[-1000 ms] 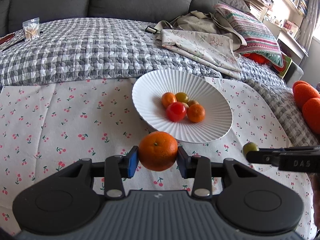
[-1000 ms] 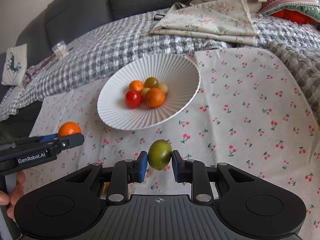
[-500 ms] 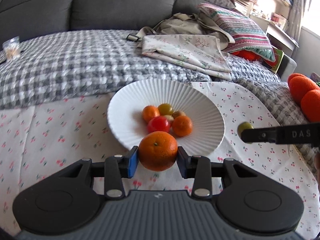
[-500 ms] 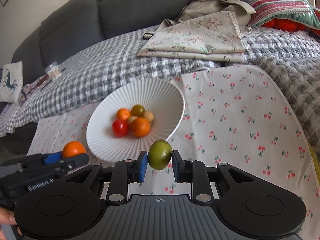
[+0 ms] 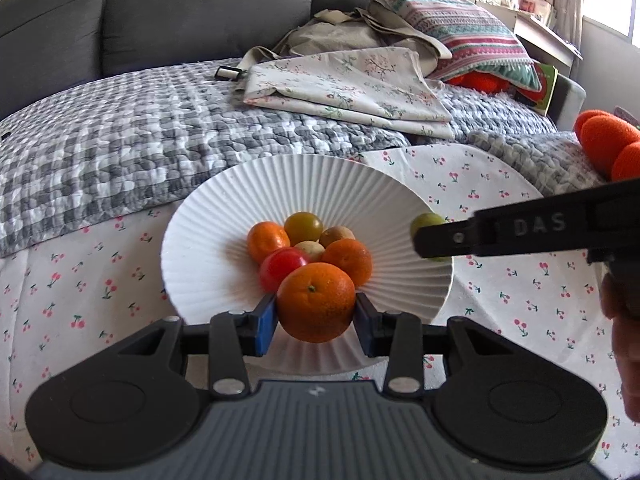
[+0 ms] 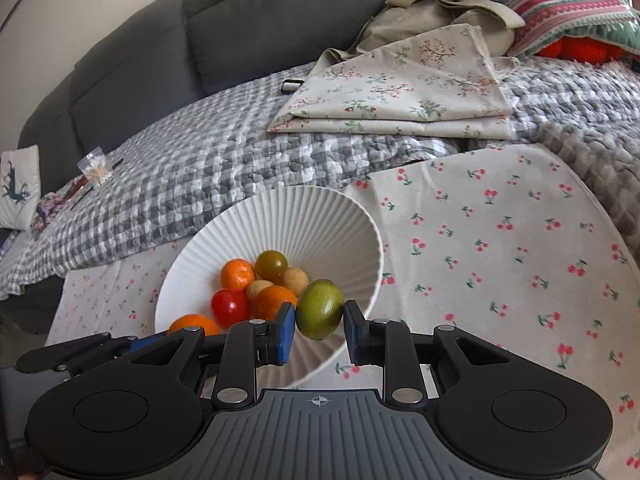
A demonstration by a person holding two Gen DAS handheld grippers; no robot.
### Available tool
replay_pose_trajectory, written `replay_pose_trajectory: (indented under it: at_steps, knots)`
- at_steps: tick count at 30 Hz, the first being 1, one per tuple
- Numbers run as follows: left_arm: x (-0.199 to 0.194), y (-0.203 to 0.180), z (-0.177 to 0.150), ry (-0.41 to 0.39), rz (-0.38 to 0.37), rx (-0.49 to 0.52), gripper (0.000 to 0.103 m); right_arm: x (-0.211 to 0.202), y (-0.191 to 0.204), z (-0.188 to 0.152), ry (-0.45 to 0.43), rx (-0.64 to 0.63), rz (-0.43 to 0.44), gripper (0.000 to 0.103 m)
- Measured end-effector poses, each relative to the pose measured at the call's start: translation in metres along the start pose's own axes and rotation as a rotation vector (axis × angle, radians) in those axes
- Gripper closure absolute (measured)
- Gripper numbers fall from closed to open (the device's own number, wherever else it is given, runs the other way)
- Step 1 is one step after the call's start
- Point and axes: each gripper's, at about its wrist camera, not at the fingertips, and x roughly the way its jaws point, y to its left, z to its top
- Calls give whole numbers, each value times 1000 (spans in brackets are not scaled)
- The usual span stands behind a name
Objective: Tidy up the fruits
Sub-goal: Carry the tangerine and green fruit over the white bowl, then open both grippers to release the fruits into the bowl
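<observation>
Left wrist view: the left gripper [image 5: 316, 316] has its blue-padded fingers [image 5: 266, 322] clamped on a round orange mandarin [image 5: 316, 302], held above the near rim of a white ribbed ceramic bowl [image 5: 208, 240]. The bowl stands on a white cloth printed with small red cherries [image 5: 80, 292]. Inside it lie a red cherry tomato [image 5: 280, 268], two smaller orange fruits [image 5: 267, 240], an olive-green tomato [image 5: 303, 227] and two small beige round fruits [image 5: 337, 235], all touching in a cluster at the centre. From the right edge, the right gripper [image 5: 430, 238] reaches over the bowl's right rim, clamped on a small green lime [image 5: 426, 222]. A hand [image 5: 628, 344] shows at the far right. Behind the cloth lie a grey and white checked quilt [image 5: 120, 152], a folded floral fabric [image 5: 344, 84] and a striped cushion [image 5: 452, 40] against a dark grey sofa [image 5: 200, 12].

Right wrist view: the right gripper [image 6: 320, 330] has its fingers [image 6: 285, 332] pressed on the green lime [image 6: 320, 309], which hangs over the bowl's [image 6: 320, 216] near right rim. The same fruit cluster sits in the bowl. At lower left, the left gripper [image 6: 172, 338] comes in with the orange mandarin [image 6: 194, 323] in its fingers, over the bowl's near left edge.
</observation>
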Motion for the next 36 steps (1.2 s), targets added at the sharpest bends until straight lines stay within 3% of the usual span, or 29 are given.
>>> replay_pose_trajectory:
  at_steps: [12,15,24,31,36]
  knots:
    - [12,2,3,2,-17,7,62,18,-7,4,-11,48,19,73]
    - [5,7,5,-21,-24,-18,52,13,-5,6,-22,49,23,73]
    - [-26,19,10,-69,-20,-58,44,-7,-6,8,-31,57,17,73]
    - [-42,28,-3,-46,10,-86,39,-28,-3,1,-23,29,42,67]
    - [-58,28,-13,-35,8,-81,39,-43,1,-8,-18,4,51,56]
